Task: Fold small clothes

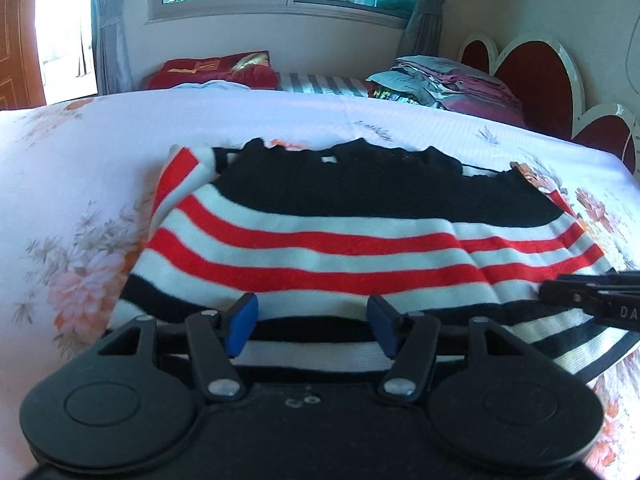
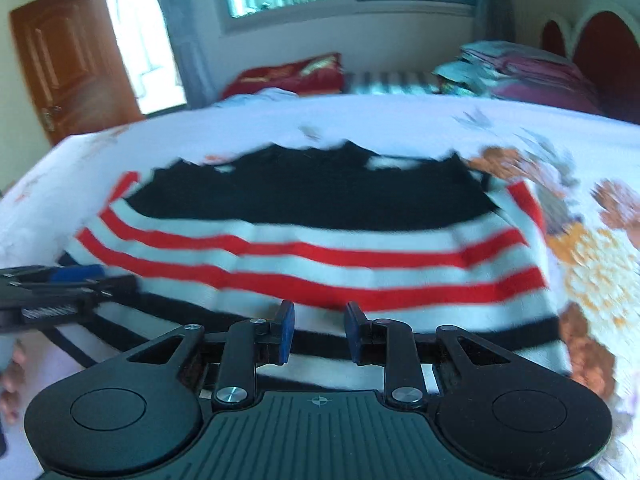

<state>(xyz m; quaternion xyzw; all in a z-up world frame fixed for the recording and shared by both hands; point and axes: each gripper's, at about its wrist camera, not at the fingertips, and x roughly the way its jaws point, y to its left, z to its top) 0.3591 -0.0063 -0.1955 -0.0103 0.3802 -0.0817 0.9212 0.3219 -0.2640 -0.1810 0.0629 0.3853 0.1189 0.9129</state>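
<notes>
A small knitted sweater (image 1: 340,240) with a black top and red, white and black stripes lies flat on the bed; it also shows in the right wrist view (image 2: 320,248). Its sleeves are folded in over the body. My left gripper (image 1: 312,326) is open, its blue pads above the striped hem, holding nothing. My right gripper (image 2: 319,334) is open over the hem further right, empty. The right gripper's tip shows at the right edge of the left wrist view (image 1: 592,296), and the left gripper at the left edge of the right wrist view (image 2: 60,288).
The bed has a white floral sheet (image 1: 80,184). A red pillow (image 1: 216,70) and a pile of folded clothes (image 1: 444,84) lie at the far side. A red heart-shaped headboard (image 1: 536,76) stands at the right. A wooden door (image 2: 68,60) is at the left.
</notes>
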